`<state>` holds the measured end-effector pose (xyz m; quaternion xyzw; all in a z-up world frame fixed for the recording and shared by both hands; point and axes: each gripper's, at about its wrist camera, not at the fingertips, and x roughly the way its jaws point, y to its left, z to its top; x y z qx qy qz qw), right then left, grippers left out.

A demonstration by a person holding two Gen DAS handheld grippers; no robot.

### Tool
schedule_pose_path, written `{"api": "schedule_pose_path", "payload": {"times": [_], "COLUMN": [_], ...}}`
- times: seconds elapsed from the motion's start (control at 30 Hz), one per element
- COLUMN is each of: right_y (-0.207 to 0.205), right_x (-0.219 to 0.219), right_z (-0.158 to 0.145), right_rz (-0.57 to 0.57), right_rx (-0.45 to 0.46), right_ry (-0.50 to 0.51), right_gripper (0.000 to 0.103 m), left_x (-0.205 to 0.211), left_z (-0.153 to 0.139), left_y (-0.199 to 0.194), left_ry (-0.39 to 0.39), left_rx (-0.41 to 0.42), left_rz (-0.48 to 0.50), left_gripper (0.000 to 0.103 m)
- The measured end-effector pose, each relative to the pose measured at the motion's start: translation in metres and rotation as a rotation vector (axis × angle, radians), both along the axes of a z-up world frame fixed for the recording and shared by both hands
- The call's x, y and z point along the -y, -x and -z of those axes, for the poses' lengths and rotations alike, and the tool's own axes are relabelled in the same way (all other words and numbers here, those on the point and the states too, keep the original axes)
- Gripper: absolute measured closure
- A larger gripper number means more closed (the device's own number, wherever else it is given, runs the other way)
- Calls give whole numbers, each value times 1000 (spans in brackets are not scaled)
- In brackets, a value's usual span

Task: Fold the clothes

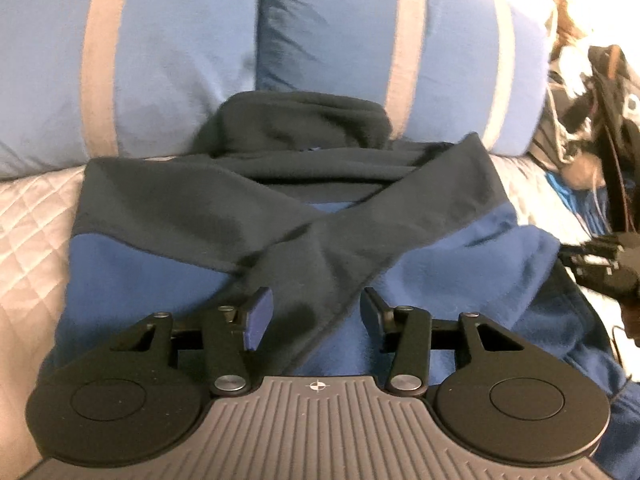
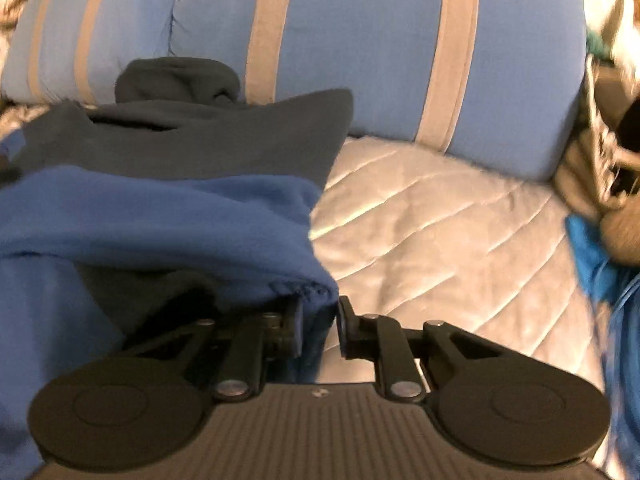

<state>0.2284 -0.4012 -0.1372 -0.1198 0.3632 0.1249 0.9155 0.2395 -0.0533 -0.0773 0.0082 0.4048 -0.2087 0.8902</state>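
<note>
While two blue pillows (image 1: 168, 52) with tan stripes lean at the back of the quilted bed (image 2: 440, 220), a blue and dark fleece top (image 1: 420, 264) lies spread there, sleeves crossed. Over it, the left tool (image 1: 316, 312) hangs open and empty; the right tool (image 2: 320, 320) pinches its blue hem.
</note>
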Motion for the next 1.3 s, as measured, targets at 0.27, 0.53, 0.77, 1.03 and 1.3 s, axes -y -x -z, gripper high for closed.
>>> {"api": "schedule_pose_path", "payload": {"times": [0.27, 0.53, 0.77, 1.03, 1.3], "right_y": [24, 53, 79, 109, 134], "right_x": [-21, 16, 44, 59, 80], "right_z": [-7, -79, -162, -242, -309], "right_rz": [-44, -10, 68, 54, 103], "right_rx": [98, 175, 273, 440, 585], "right_ry": [223, 124, -75, -156, -220], "right_gripper": [31, 4, 3, 3, 4], "left_x": [-44, -92, -107, -96, -96], "left_z": [-37, -100, -151, -203, -259], "left_y": [25, 81, 109, 134, 160], "left_ry": [73, 167, 216, 230, 287], "left_rx": [30, 143, 263, 396, 550], "left_rz": [-67, -133, -187, -170, -137], "left_gripper": [55, 37, 27, 26, 26]}}
